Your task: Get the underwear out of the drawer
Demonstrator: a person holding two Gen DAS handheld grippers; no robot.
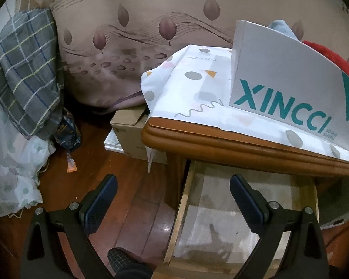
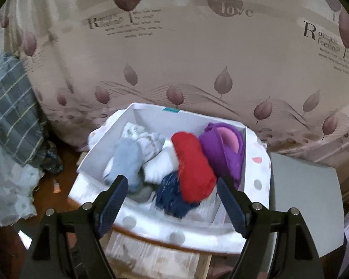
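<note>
Curtain cloth point(image 2: 197, 53) printed with mauve leaves and the word "love" fills the background in both views, above a dark wooden floor point(image 1: 132, 209).

On a wooden cabinet point(image 1: 221, 141) draped with a white patterned cover point(image 1: 193, 88) stands a white shoebox point(image 2: 151, 114), lettered XINCCI on its side in the left view. Seen from the right wrist, the box is open and packed with soft rolled garments, though which of them are underwear cannot be told: a pale blue bundle point(image 2: 125, 158) at 9 o'clock, a white one point(image 2: 160, 165) in the middle, a red one point(image 2: 193, 165) just right of it, a purple one point(image 2: 223, 151) with pink lining at 2 o'clock, and a dark blue one point(image 2: 172, 197) at 6 o'clock, touching the red.

Below the cabinet top, a drawer point(image 1: 232, 220) stands pulled out; its paper-lined bottom shows nothing lying on it.

Over the drawer's left edge, the left gripper point(image 1: 173, 190) has its jaws wide apart, holding nothing. Just before the box's near rim, the right gripper point(image 2: 173, 191) likewise gapes, gripping nothing.

At 9 o'clock hangs a grey checked cloth point(image 1: 28, 76).
</note>
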